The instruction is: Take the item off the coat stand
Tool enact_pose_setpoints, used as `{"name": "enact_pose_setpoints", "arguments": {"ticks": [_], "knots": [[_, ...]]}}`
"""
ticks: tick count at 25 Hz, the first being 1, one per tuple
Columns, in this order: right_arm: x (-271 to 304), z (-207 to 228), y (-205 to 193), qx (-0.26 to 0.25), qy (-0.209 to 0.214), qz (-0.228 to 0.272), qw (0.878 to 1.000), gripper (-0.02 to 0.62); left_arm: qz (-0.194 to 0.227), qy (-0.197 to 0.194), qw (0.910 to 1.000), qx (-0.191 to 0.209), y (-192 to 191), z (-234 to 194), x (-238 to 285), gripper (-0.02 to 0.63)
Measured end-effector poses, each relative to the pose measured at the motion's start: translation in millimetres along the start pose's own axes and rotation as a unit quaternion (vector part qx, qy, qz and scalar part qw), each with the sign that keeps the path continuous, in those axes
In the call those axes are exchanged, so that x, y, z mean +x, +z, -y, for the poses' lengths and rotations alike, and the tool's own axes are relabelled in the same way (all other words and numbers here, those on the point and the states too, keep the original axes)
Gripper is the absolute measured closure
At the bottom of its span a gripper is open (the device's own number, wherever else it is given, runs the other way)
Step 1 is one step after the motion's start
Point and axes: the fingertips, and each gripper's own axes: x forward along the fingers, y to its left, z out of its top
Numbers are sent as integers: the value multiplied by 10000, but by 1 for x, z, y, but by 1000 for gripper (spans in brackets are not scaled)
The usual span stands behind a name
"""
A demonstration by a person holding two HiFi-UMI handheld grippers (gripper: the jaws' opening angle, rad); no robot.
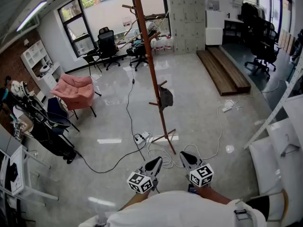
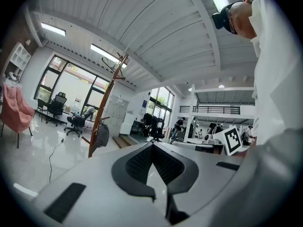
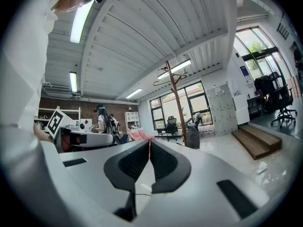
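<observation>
A tall brown wooden coat stand [image 1: 150, 65] rises from the glossy floor ahead of me. A dark grey item [image 1: 165, 98] hangs from a low peg on its right side. The stand [image 2: 103, 112] and the hanging item [image 2: 101, 135] show left of centre in the left gripper view. In the right gripper view the stand [image 3: 178, 103] and item [image 3: 192, 138] lie just right of centre. My left gripper [image 1: 155, 164] and right gripper [image 1: 186, 158] are held close to my body, both shut and empty, well short of the stand.
Cables and a power strip [image 1: 142, 137] trail on the floor round the stand's feet. A pink armchair [image 1: 75, 91] sits to the left, office chairs [image 1: 107, 45] stand by the far windows, and a low wooden platform [image 1: 223, 70] runs along the right. A white rack [image 1: 279, 143] stands near right.
</observation>
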Motion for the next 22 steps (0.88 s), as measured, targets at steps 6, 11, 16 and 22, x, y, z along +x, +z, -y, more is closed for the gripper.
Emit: {"name": "enact_pose_setpoints", "arguments": {"ticks": [6, 11, 16, 22], "knots": [[-28, 7, -3, 68, -23, 0, 10000, 571, 8, 62, 10000, -14, -5, 20, -2, 592], [-53, 20, -9, 125, -70, -18, 9999, 570, 78, 190, 9998, -8, -9, 30, 4, 592], [-75, 43, -9, 209, -210, 23, 9996, 569, 91, 424, 9991, 6, -15, 40, 13, 592], [-107, 74, -17, 291, -152, -141, 9994, 569, 35, 683, 9975, -182, -34, 62, 31, 592]]}}
